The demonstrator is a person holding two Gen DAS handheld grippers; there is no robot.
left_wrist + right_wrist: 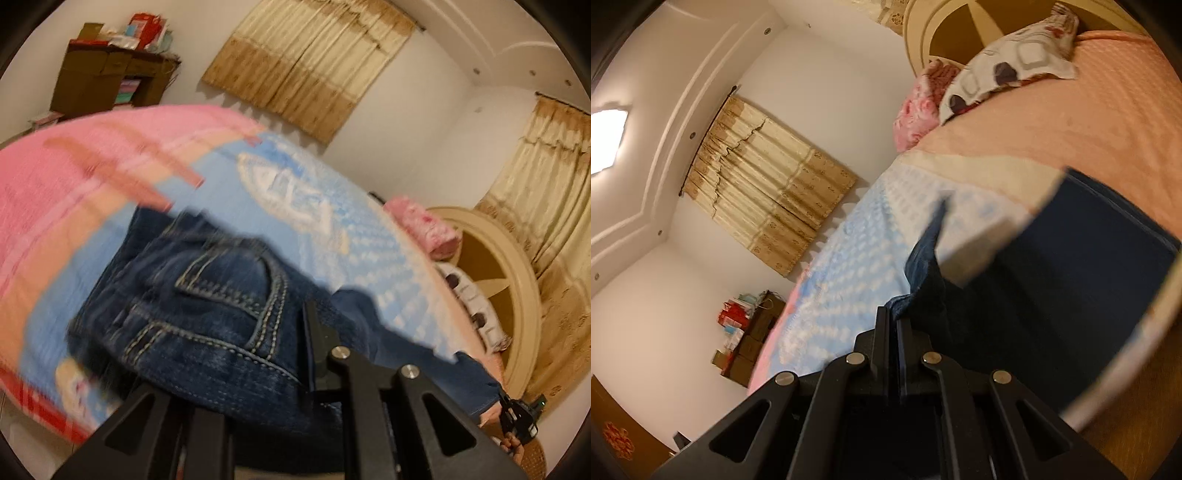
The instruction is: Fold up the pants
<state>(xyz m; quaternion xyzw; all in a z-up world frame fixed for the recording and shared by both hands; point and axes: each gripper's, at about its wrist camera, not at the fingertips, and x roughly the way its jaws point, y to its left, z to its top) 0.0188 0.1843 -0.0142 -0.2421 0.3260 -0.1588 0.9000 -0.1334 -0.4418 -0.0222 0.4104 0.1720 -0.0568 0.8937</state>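
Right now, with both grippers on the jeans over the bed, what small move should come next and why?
Probably carry both ends a little further across and lower them together onto the bedspread. The left hand-held gripper is closed on the jeans near the pocket seams, the right hand-held gripper pinches a denim edge, and the cloth looks lifted and blurred in both views, so the fold seems unfinished.

Right tool (892,325) pinches dark jeans (1052,295) above the bedspread (849,266).
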